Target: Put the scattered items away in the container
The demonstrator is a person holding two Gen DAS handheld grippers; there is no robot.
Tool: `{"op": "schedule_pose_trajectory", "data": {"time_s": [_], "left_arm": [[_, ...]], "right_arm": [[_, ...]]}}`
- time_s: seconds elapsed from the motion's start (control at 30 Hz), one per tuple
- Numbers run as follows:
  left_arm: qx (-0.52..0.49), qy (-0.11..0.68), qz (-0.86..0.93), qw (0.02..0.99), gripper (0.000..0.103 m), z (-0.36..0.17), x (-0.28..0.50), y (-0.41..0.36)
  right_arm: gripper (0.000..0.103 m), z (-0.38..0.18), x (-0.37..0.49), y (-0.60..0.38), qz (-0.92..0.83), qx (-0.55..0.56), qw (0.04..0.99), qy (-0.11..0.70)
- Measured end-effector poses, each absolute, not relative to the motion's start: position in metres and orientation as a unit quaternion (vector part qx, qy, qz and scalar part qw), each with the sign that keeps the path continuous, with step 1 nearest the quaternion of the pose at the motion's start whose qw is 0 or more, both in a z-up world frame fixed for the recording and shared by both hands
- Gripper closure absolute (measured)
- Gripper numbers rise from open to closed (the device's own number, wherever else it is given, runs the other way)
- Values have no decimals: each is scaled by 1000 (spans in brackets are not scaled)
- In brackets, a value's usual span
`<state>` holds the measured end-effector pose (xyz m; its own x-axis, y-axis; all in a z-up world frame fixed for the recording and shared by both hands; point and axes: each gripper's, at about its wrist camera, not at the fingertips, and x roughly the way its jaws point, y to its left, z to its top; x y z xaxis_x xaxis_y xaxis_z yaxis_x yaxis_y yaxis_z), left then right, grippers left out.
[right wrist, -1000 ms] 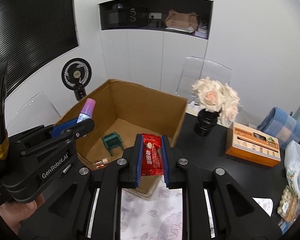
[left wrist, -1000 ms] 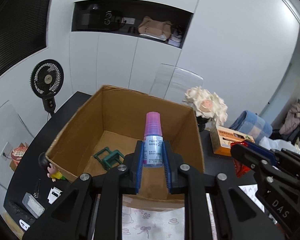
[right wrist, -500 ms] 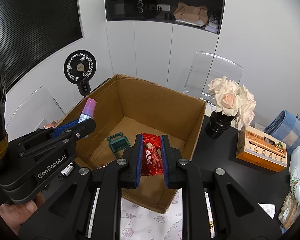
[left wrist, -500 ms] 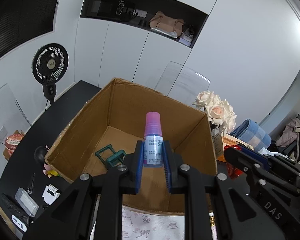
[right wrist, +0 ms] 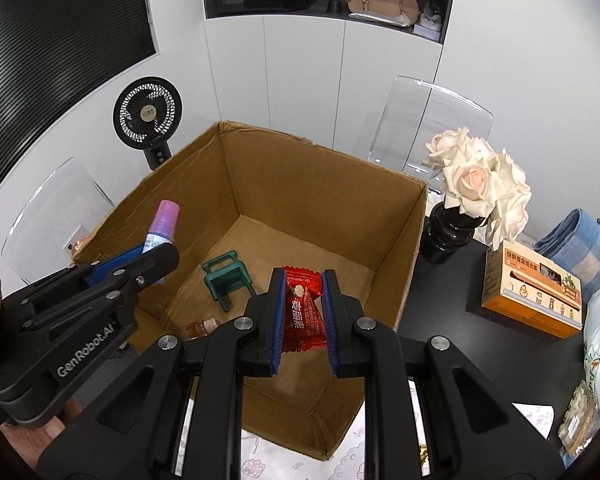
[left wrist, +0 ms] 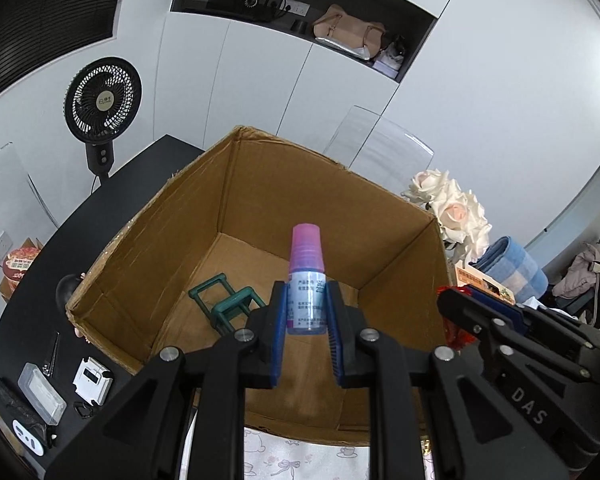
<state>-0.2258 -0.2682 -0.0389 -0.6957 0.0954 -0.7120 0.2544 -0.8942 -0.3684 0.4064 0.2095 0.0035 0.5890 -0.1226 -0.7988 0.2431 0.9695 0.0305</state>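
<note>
Task partway done. Cardboard box sits on the black table, open top. Already inside on the box floor: a green toy chair lying toward the left, and a small bottle w/ cork-like cap near the near-left corner.

Both tongs loaded and over the box opening. Left gripper clenched on a spray bottle w/ pink cap, held upright, above the near half of the box. Right gripper clenched on a red snack packet, also above the near side, just right of the left one. Neither item is dropped yet, so two releases look due next.

Still left outside, on the table to the left of the box: a clear plastic case, a white gadget, a thin metal tool, a small figurine against the box wall, plus dark bits at the near-left edge, too blurred to name. Right of the box: vase of roses, an orange carton, a blue towel; can't tell whether these count as scattered items.
</note>
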Motion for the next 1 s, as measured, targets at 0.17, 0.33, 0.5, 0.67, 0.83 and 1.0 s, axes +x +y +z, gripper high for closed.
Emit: {"op": "schedule_pose_trajectory", "data": {"time_s": [0.17,0.33,0.5,0.67,0.83,1.0], "left_arm": [[393,226,-890,43,84,-44,-228,-266],[396,228,-889,37,84,-45,-230,-264],[394,233,-888,46,67,-45,-230,-270],[380,249,-889,60,10,-44,-224,-280],[367,237,-897,63,10,-34,-219,-278],[356,234,-903,62,10,-27,-214,-277]], "right_arm": [[85,-2,410,208,-99,73,886,448],[84,-4,412,209,-105,65,883,453],[57,-3,409,207,-114,71,883,449],[36,0,400,194,-134,91,884,438],[13,3,394,183,-147,103,885,430],[0,5,388,173,-149,123,884,425]]}}
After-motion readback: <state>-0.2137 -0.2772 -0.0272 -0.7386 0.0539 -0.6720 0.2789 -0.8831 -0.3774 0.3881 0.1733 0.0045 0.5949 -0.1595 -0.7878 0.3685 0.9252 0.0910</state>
